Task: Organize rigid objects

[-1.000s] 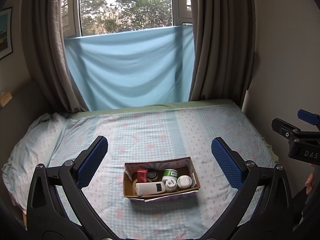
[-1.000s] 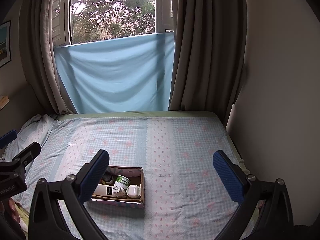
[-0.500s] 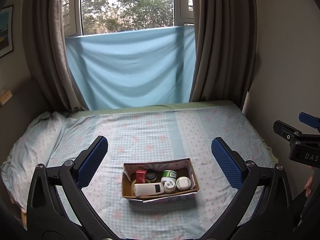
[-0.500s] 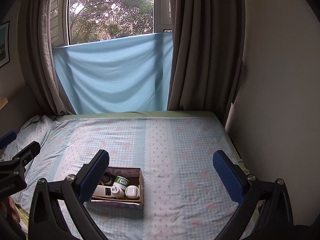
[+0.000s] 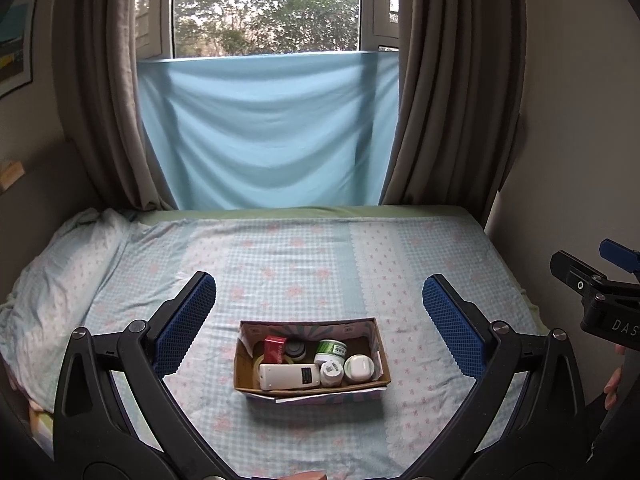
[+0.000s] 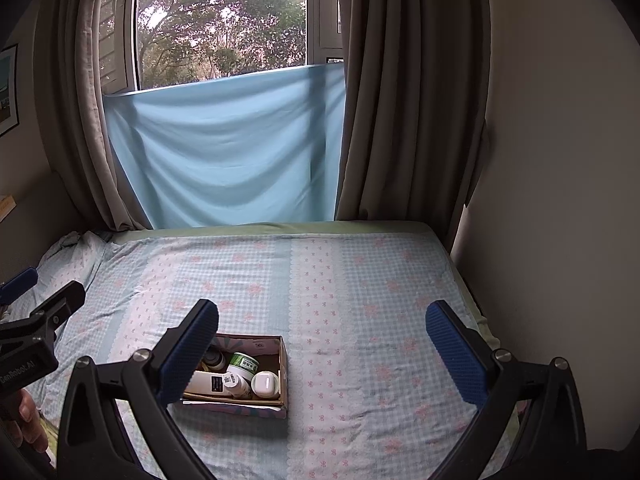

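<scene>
An open cardboard box [image 5: 384, 360] sits on the bed near its front edge; it also shows in the right wrist view [image 6: 283, 364]. In it lie a white remote [image 5: 290, 376], a red box [image 5: 275, 349], a green-labelled jar [image 5: 330, 351], a white round jar [image 5: 359, 368], a small white bottle [image 5: 332, 372] and a dark-capped bottle [image 5: 295, 349]. My left gripper [image 5: 320, 316] is open and empty, held above and before the box. My right gripper [image 6: 322, 344] is open and empty, to the right of the box.
The bed [image 5: 300, 256] has a blue checked sheet with pink flowers and a pillow [image 5: 60, 272] at the left. A light blue cloth [image 5: 268, 128] hangs over the window between grey curtains [image 5: 452, 80]. A wall [image 6: 560, 160] runs along the bed's right side.
Both grippers have drifted slightly, so the box sits a little lower and more to the left in the views. Both stay open. The box's contents have not moved.
</scene>
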Action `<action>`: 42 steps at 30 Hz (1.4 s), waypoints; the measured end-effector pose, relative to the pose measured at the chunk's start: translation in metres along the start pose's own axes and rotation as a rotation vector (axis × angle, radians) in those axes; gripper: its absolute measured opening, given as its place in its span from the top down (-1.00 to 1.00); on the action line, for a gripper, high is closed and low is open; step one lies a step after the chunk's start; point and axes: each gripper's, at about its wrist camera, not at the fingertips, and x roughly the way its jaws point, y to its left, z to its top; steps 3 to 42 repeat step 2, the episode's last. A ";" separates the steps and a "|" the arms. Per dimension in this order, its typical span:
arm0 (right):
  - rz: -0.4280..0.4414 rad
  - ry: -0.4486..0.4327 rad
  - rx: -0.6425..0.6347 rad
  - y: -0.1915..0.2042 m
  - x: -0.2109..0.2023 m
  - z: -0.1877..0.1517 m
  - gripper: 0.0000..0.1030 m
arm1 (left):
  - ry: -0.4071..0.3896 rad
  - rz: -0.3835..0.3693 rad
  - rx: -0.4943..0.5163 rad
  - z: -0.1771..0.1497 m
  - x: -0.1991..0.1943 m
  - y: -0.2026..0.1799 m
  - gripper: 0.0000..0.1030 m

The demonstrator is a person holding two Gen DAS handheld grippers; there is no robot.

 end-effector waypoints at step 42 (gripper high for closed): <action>-0.001 0.004 0.001 0.001 0.002 0.000 -1.00 | 0.011 0.000 0.002 0.000 0.003 0.002 -1.00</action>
